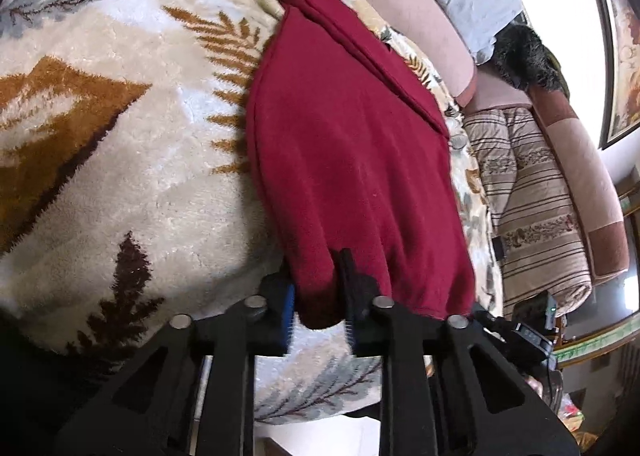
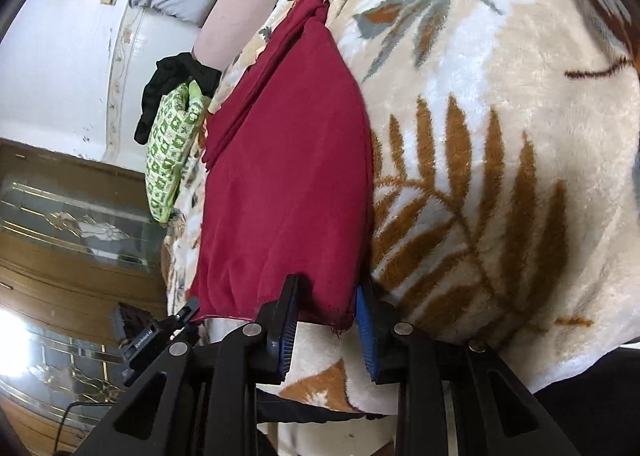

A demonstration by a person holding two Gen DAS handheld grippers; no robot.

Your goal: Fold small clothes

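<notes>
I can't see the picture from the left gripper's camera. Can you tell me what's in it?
The left gripper is pinching the near corner of a dark red cloth. The cloth lies stretched out on a fluffy cream blanket with leaf patterns. A striped quilt lies folded at the right.

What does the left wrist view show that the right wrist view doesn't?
Only the left wrist view: the left gripper shut on the red garment's near corner, a striped folded quilt and a dark furry item by the pink headboard.

Only the right wrist view: the right gripper clamped on the garment's other near corner, a green patterned bag, a black cloth and wooden glass-panelled doors.

Both: the red garment lying on the leaf-print blanket.
</notes>
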